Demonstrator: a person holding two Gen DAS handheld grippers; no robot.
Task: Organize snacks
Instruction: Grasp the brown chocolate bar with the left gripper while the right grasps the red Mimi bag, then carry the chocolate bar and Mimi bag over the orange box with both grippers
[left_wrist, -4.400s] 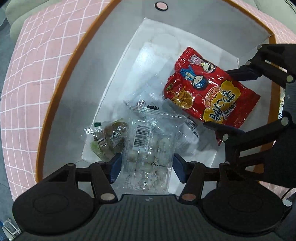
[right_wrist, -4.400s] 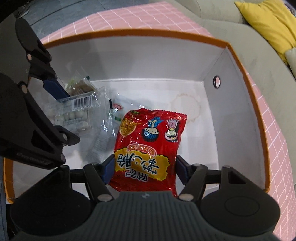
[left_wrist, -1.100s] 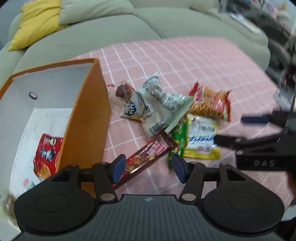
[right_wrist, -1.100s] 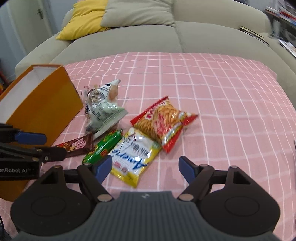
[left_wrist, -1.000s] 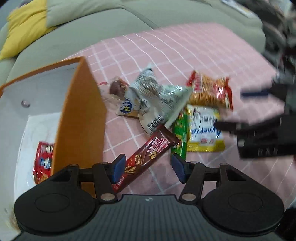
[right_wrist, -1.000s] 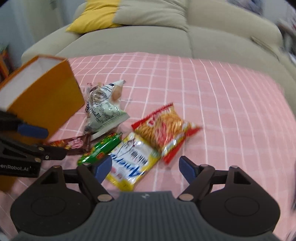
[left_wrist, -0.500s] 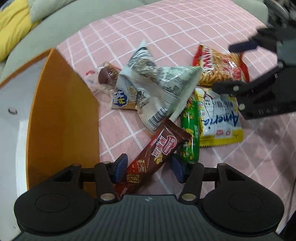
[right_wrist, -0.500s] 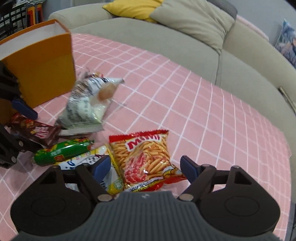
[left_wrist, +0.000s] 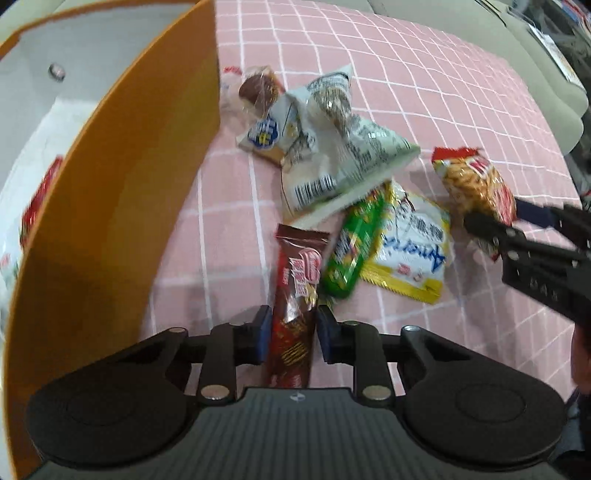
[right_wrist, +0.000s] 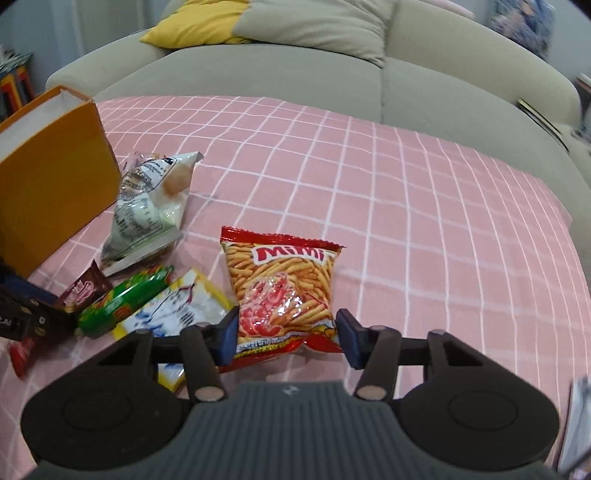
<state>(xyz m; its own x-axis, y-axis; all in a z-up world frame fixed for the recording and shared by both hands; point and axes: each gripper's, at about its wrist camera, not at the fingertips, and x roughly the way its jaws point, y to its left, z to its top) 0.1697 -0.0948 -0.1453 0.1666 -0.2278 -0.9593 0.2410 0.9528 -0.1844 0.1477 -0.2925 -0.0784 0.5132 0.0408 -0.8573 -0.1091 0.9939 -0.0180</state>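
My left gripper (left_wrist: 290, 334) has closed on the lower end of a brown chocolate wafer bar (left_wrist: 297, 291) that lies on the pink checked cloth (left_wrist: 424, 92). My right gripper (right_wrist: 286, 334) is open, its fingers on either side of the bottom of a red Mimi snack bag (right_wrist: 282, 291), not pinching it. The Mimi bag also shows in the left wrist view (left_wrist: 474, 186). The orange box (left_wrist: 118, 206) stands at the left, with red packets inside. Beside the bar lie a green packet (left_wrist: 351, 251), a yellow and white packet (left_wrist: 413, 251) and a white bag (left_wrist: 343, 147).
A small clear packet with a brown ball (left_wrist: 255, 88) lies by the box wall. A grey sofa (right_wrist: 295, 70) with a yellow cushion (right_wrist: 195, 22) runs behind the cloth. The cloth's right half (right_wrist: 443, 206) holds no snacks.
Both grippers left the box and came down over the snack pile. The left one narrowed onto the chocolate bar. The right one moved forward around the Mimi bag.
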